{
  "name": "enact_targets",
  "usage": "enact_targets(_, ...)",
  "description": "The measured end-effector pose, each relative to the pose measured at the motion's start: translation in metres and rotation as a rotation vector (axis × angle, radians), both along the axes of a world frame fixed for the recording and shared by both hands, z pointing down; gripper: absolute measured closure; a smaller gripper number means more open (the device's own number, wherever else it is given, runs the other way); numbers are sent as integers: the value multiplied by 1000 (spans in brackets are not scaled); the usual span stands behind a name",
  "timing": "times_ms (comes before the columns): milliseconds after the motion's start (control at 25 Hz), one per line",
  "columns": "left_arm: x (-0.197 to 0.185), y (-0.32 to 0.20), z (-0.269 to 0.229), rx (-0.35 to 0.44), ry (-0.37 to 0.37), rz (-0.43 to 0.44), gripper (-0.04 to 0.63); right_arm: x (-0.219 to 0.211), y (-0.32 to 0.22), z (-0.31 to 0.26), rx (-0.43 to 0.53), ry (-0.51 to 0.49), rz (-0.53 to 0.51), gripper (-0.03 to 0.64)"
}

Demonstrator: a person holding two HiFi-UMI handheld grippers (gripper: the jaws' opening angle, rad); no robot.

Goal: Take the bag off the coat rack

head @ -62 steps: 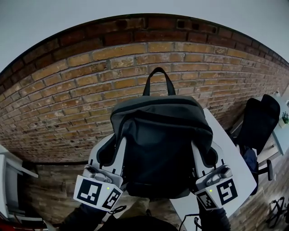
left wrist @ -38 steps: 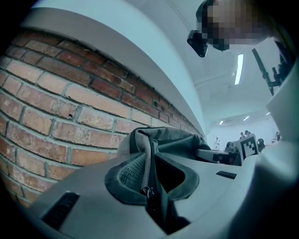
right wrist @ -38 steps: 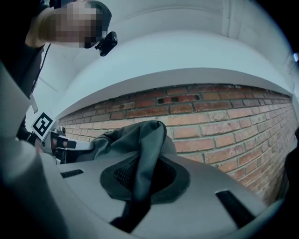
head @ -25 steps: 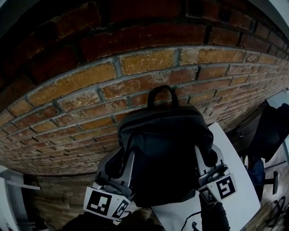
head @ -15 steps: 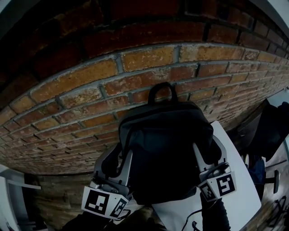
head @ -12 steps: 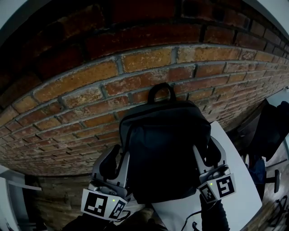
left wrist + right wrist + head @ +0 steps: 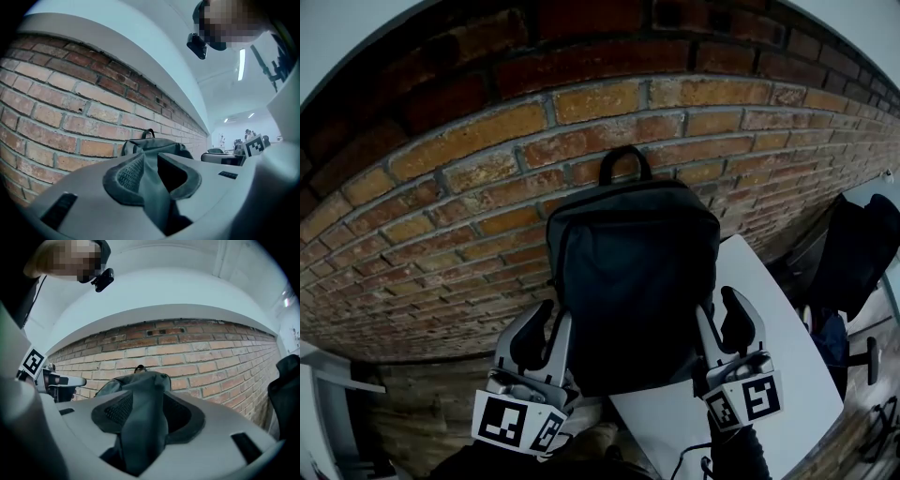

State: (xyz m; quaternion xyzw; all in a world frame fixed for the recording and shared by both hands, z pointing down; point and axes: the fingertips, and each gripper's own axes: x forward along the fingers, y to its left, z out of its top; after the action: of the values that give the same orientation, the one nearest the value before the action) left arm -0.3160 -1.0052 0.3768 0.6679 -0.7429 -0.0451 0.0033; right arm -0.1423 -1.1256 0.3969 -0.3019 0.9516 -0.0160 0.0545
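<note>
Standing spread, two grippers: left gripper [image 7: 549,323] around one loose strap [image 7: 152,187], right gripper [image 7: 719,314] likewise around a second strap [image 7: 140,427]. One dark bag [image 7: 633,272], one top handle [image 7: 623,161], upright between them, backing the far brick wall [image 7: 459,178]; one white table [image 7: 769,356] right, one dark chair [image 7: 858,244] beyond.

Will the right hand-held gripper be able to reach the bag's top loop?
Probably yes: the top loop stands free above the bag, but the right hand-held gripper has a strap between its open jaws.
</note>
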Motion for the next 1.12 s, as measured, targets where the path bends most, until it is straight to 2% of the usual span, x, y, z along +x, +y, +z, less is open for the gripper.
enact_targets(80,13,10,-4,14,-4,12,502,6,20,-4,-4,0,-18,413)
enact_targets(240,44,31,-8,36,-10,46,552,9,68,-13,-10,11,-101,432)
enact_targets(400,82,50,-12,53,-13,95,578,14,111,-30,11,14,-132,515)
enact_targets(520,110,63,-19,66,-40,121,584,20,139,-46,31,-20,-136,570)
enact_targets(800,153,89,-30,81,-73,153,586,34,191,-54,47,-10,-143,581)
enact_targets(960,167,95,-38,91,-63,173,586,39,202,-56,52,-6,-138,589)
enact_targets(1120,171,96,-44,102,-90,184,586,44,204,-64,63,-31,-126,591)
